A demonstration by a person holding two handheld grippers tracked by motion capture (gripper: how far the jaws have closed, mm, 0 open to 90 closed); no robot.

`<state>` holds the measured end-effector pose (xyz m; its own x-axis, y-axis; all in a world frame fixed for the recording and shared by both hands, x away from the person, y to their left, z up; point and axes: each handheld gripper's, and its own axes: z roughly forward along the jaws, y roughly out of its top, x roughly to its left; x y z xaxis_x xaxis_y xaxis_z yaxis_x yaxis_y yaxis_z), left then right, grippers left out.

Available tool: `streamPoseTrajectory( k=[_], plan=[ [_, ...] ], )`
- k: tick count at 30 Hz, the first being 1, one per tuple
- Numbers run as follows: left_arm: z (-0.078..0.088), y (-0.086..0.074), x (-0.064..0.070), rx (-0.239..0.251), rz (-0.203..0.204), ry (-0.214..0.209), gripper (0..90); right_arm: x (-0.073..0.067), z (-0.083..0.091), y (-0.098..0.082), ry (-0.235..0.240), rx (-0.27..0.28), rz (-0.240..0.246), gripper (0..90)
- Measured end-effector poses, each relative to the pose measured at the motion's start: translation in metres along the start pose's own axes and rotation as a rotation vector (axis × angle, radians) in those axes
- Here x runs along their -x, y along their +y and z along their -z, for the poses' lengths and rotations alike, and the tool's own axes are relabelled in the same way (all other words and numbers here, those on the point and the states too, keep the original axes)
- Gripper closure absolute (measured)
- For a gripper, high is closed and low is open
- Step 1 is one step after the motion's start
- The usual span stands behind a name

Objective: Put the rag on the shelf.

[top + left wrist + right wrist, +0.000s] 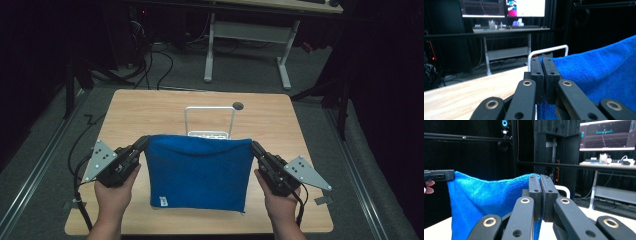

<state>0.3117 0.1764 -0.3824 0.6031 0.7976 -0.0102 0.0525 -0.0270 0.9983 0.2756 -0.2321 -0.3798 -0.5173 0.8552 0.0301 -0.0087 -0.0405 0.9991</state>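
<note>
A blue towel [197, 172] hangs spread between my two grippers above the wooden table [150, 112], with its lower edge near the tabletop. My left gripper [145, 141] is shut on the towel's top left corner. My right gripper [254, 145] is shut on its top right corner. In the left gripper view the black jaws [542, 61] pinch the blue towel [599, 72], which stretches off to the right. In the right gripper view the jaws [540, 178] clamp the blue towel [484, 197], and the other gripper [439, 175] holds its far corner at the left.
A white wire rack [210, 122] stands on the table right behind the towel, its top bar also in the left gripper view as a white wire rack [549, 50]. A small dark round hole [238, 106] lies near the table's far edge. A desk with monitors [504, 7] stands beyond.
</note>
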Motion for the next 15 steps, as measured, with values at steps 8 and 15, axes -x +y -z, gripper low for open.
streamPoseTrajectory(
  k=[8,15],
  plan=[
    [0.004,0.009,0.01,0.03,-0.032,-0.013,88.4,0.001,0.01,0.011,-0.019,0.04,0.013,88.9],
    [-0.021,0.014,0.008,0.026,-0.047,-0.012,88.5,0.013,0.008,0.02,-0.063,0.055,0.028,88.8]
  ],
)
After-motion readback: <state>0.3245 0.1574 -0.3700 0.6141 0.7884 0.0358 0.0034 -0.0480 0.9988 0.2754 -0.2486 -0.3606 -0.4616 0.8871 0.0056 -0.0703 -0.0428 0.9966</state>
